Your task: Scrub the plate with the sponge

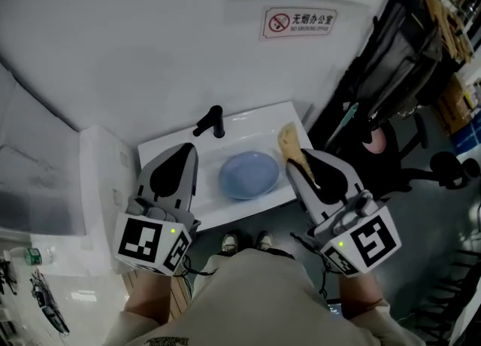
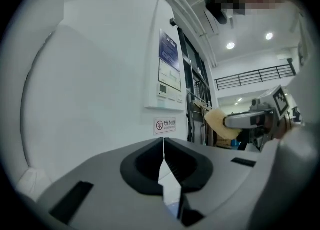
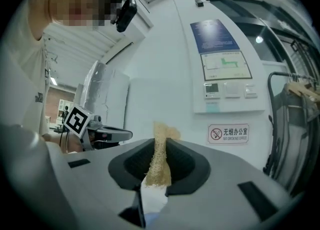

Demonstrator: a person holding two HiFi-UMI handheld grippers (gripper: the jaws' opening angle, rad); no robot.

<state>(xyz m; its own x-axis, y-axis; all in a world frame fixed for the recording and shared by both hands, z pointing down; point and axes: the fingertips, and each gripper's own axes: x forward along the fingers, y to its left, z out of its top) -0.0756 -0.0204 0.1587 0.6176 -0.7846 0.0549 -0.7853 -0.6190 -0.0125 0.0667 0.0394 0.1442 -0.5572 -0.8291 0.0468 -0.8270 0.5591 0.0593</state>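
Sponge-in-hand stage, scrubbing not started as far as I can judge; the right gripper (image 3: 161,144) is clamped on the sponge (image 1: 289,141) - a tan, loofah-looking pad pinched thin between the jaws, its free end poking out past the tips. The left gripper (image 1: 186,150) is clenched tight on nothing; its own view shows the two jaws meeting in a line with only wall beyond.

The plate (image 1: 249,174) - blue, round, right way up - sits in the sink (image 1: 263,115) between the two grippers and lower than both; neither one touches it. The black faucet (image 1: 213,121) stands just past the left gripper's tip, on the side towards the plate. Both gripper views look out at the wall rather than down into the basin, so I'd say both tools are held up over the sink's near edge, not dipped in.

Next move, my guess: swing the right gripper inward and tip it down so the sponge's loose end lands flat on the plate; then rub in circles. The plate lies loose in a slick basin, so it'll probably skate; the left would have to open up and pinch the near rim, or just press down on it while closed. The sponge looks floppy beyond the tips; light pressure may only fold it.
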